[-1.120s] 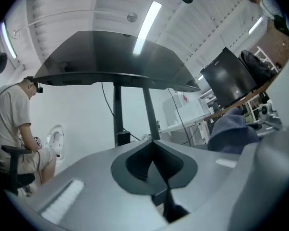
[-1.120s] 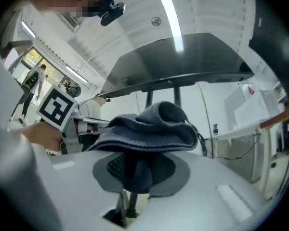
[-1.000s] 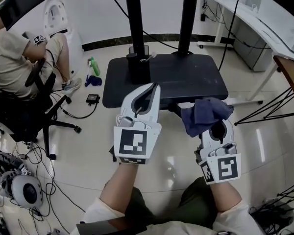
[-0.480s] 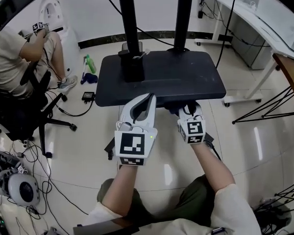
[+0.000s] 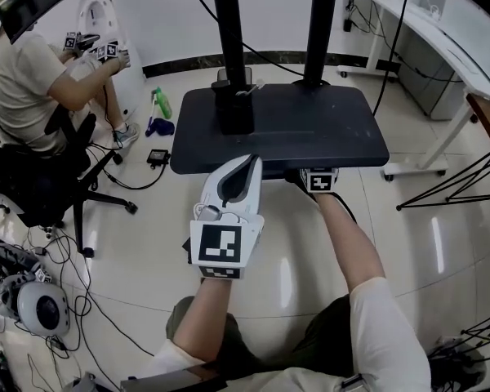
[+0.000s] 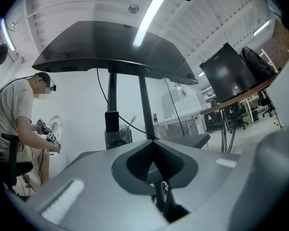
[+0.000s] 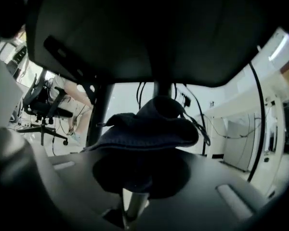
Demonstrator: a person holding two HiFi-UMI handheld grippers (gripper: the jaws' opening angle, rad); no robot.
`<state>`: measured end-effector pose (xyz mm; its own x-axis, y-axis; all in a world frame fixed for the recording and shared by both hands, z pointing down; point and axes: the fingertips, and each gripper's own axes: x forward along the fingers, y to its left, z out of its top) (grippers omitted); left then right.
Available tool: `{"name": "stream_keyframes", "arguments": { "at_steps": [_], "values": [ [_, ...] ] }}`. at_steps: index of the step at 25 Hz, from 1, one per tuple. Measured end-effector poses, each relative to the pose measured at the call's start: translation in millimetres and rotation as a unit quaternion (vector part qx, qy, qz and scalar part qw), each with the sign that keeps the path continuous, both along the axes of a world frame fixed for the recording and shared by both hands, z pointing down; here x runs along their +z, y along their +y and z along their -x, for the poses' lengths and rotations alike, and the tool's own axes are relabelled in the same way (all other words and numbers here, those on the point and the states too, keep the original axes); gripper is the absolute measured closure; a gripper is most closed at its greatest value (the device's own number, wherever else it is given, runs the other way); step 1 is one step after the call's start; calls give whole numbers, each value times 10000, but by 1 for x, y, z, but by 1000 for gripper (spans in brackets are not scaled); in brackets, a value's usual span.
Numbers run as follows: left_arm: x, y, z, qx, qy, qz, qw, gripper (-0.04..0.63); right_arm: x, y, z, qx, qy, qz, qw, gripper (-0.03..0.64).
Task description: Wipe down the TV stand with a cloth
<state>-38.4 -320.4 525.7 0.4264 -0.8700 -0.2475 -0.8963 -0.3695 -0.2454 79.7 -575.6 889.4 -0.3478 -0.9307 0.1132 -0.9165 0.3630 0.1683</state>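
Observation:
The TV stand's black base plate [image 5: 310,133] lies on the floor ahead, with two black posts [image 5: 229,47] rising from it. My left gripper [image 5: 251,164] hovers at the plate's front edge, shut and empty; its tips [image 6: 154,144] meet in the left gripper view. My right gripper reaches under the plate's front edge, so the head view shows only its marker cube [image 5: 321,180]. In the right gripper view the right gripper [image 7: 143,150] is shut on a dark blue cloth [image 7: 149,124], bunched just below the plate's dark underside [image 7: 135,32].
A person [image 5: 33,80] sits on an office chair [image 5: 41,186] at the left. Cables [image 5: 82,276], a green bottle [image 5: 158,104], a blue rag [image 5: 160,126] and a small black box [image 5: 155,158] lie on the floor. A white desk [image 5: 425,31] stands at the right.
My right gripper has carried the cloth forward and down, under the plate's front edge; the cloth is now hidden in the head view. The left gripper has barely moved.

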Motion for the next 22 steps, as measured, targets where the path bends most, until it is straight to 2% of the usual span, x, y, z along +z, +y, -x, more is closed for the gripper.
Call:
{"name": "stream_keyframes", "arguments": {
  "at_steps": [4,7,12,14,17,19,22],
  "values": [
    [2,3,5,6,-17,6,10000,509,109,-23,6,69,330,733,9967,554],
    [5,3,10,-22,-142,-8,9999,509,170,-41,5,134,537,1160,9917,555],
    [19,-8,21,-53,-83,78,9999,509,201,-44,-24,214,938,1394,9856,555],
    [17,-7,24,-33,2,66,10000,509,222,-20,-57,144,1397,1550,9779,554],
    [10,-4,26,-20,131,-12,9999,509,247,53,-118,-298,2149,1817,9591,555],
    [8,-4,25,-11,153,-47,9999,509,249,112,-176,-88,1899,2149,9580,555],
    [13,-8,21,23,135,-8,9999,509,254,180,-258,696,1193,2464,9593,555]
  ]
}}
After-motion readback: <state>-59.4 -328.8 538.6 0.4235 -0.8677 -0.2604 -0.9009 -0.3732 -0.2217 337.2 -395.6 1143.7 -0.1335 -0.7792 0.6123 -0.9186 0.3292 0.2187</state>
